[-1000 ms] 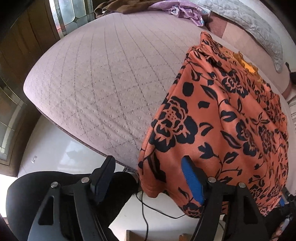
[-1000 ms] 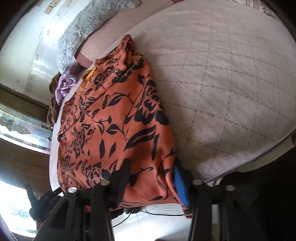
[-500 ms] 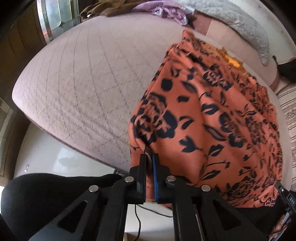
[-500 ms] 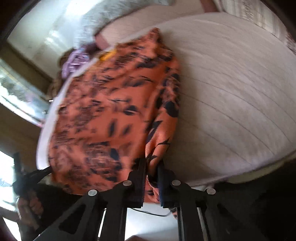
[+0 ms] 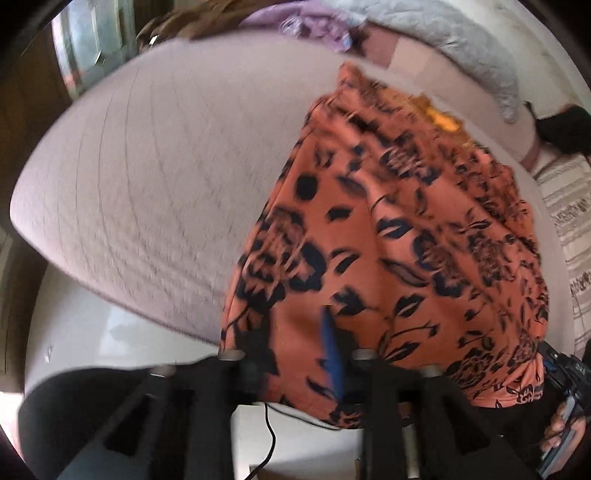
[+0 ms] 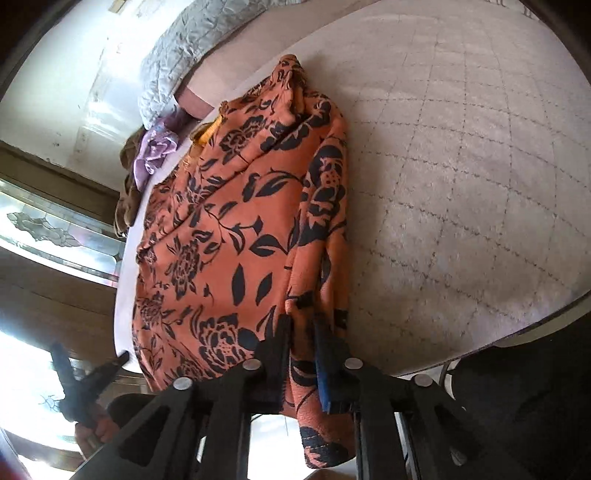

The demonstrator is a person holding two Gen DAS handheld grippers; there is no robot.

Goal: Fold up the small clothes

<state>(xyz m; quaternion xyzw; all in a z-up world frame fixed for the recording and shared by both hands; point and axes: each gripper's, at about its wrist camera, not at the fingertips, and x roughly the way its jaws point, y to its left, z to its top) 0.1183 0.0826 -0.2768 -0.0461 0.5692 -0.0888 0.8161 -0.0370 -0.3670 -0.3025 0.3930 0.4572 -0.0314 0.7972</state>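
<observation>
Orange fabric with a black floral print, the garment (image 6: pixel 236 236) lies spread on the quilted bed cover (image 6: pixel 461 177), its near hem hanging over the mattress edge toward both tools. Right gripper (image 6: pixel 301 354): fingers clenched on a bunched fold at the garment's right near corner, cloth draping below the tips. Left gripper (image 5: pixel 291 354): fingers pushed into the left near hem with cloth between them and a clear gap separating them; the view is motion-blurred, so a firm clamp cannot be confirmed. Ahead of both tools, beyond the garment, a grey pillow (image 5: pixel 461 44) and purple cloth (image 5: pixel 317 29) rest at the far side
</observation>
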